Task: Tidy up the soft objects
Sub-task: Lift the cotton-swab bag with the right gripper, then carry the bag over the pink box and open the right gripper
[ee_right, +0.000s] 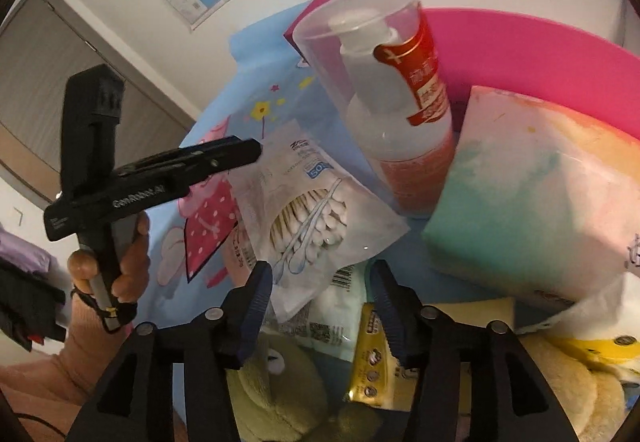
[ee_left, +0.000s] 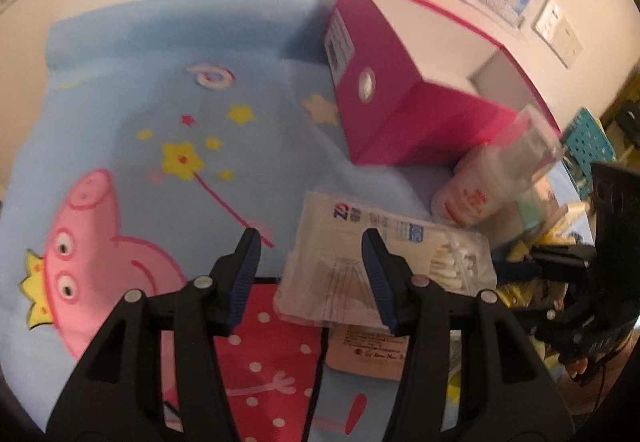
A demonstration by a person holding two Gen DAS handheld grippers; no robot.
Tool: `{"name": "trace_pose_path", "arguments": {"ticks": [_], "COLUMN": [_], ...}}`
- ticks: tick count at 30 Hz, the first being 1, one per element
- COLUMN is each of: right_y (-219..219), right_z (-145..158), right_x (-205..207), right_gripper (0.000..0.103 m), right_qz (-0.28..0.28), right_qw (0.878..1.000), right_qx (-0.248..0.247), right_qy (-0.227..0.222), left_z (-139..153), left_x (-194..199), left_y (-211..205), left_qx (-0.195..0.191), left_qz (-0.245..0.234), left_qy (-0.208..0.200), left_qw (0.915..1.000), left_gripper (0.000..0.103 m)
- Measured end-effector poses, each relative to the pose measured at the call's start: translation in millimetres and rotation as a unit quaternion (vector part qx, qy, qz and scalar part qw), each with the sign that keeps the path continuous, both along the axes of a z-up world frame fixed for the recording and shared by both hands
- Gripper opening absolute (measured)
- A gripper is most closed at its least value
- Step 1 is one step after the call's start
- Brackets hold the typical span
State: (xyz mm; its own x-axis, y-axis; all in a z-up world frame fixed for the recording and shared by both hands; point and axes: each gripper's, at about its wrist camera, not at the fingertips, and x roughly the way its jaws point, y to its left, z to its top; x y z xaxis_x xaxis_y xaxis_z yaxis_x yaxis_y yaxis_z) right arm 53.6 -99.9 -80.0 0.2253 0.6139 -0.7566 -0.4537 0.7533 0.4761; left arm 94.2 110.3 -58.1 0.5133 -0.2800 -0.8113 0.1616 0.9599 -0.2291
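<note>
Box [ee_left: 404, 90], pink and open-topped, is your landmark: pastel pack [ee_right: 532, 194] leans against it, swab bag [ee_left: 384, 262] lies just before it, and your left gripper [ee_left: 312, 274] and right gripper [ee_right: 322, 302] both gape empty, likely choosing.

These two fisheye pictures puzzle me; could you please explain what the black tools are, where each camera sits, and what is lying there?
A person holds one handheld tool per hand; each carries a camera looking along its fingers. The left view shows the left tool, open and empty, over a cartoon-pig blanket, beside a bag of cotton swabs and a pink box. The right view shows the right tool, also open, above the same bag, a clear bottle, a pastel pack and plush toys.
</note>
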Motion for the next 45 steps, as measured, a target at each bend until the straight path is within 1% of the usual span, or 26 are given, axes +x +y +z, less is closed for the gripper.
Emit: {"name": "trace_pose_path", "arguments": {"ticks": [2,4,5,6,8,9,10,12,14,17,19,24,27,30,32,34,37,40,42,44,45], "right_y": [-2,-3,-5,-6,-8,-9,-10,-11,-12,-9,-15,-31,-41,-52,-61,-65,-76,-86,-89,-94,-95], "right_z": [1,2,2,3,2,3,4,7,11,19,27,71,102,130,143,149,149,140,131,124,119], "right_x": [3,4,3,3,4,2,1,-2,-6,-16,-20,-35,-38,-32,-23,-12,13,38,56,72,81], "right_gripper": [0.052,0.048,0.042,0.032,0.026,0.02,0.018,0.015,0.012,0.011,0.011,0.011,0.011,0.011,0.011,0.011,0.011,0.011,0.011,0.011,0.011], "right_qz": [-0.007,-0.009,-0.01,-0.012,-0.015,-0.015,-0.017,-0.015,-0.015,-0.005,0.002,0.01,0.008,0.0,-0.01,-0.018,-0.033,-0.045,-0.055,-0.06,-0.062], "right_qw": [1.0,1.0,1.0,1.0,1.0,1.0,1.0,0.999,0.999,0.997,0.997,0.991,0.985,0.979,0.974,0.973,0.974,0.978,0.98,0.983,0.985], "right_qx": [0.011,0.01,0.011,0.012,0.02,0.019,0.016,0.012,0.009,0.003,0.008,0.026,0.037,0.049,0.05,0.052,0.05,0.051,0.043,0.039,0.044], "right_qy": [0.006,0.002,-0.002,-0.004,-0.006,-0.011,-0.018,-0.031,-0.044,-0.071,-0.08,-0.129,-0.166,-0.2,-0.219,-0.223,-0.217,-0.199,-0.185,-0.17,-0.155], "left_z": [-6,-11,-12,-12,-11,-11,-10,-9,-6,4,16,55,90,120,133,142,145,138,131,124,119], "left_x": [1,2,2,2,1,1,0,-3,-7,-17,-28,-50,-58,-54,-45,-32,-9,15,31,45,52], "left_y": [-2,-5,-7,-9,-10,-11,-10,-9,-6,-5,-6,-14,-24,-34,-41,-49,-60,-73,-81,-88,-90], "left_qx": [-0.009,-0.017,-0.024,-0.026,-0.029,-0.036,-0.04,-0.043,-0.048,-0.058,-0.061,-0.069,-0.066,-0.068,-0.062,-0.055,-0.056,-0.049,-0.045,-0.031,-0.028], "left_qz": [-0.019,-0.028,-0.036,-0.041,-0.043,-0.045,-0.043,-0.038,-0.032,-0.025,-0.024,-0.031,-0.038,-0.047,-0.051,-0.053,-0.054,-0.05,-0.045,-0.041,-0.038], "left_qy": [0.012,0.02,0.022,0.021,0.021,0.021,0.021,0.02,0.017,0.002,-0.013,-0.061,-0.105,-0.141,-0.154,-0.159,-0.15,-0.134,-0.119,-0.11,-0.1], "left_qw": [0.9997,0.9993,0.9988,0.9986,0.9984,0.9981,0.9981,0.9981,0.9982,0.998,0.9977,0.9953,0.9915,0.9866,0.9848,0.9843,0.9857,0.9885,0.9908,0.9926,0.9939], "left_gripper": [0.054,0.054,0.054,0.054,0.054,0.053,0.052,0.045,0.041,0.039,0.039,0.039,0.039,0.039,0.039,0.039,0.039,0.039,0.039,0.039,0.039]}}
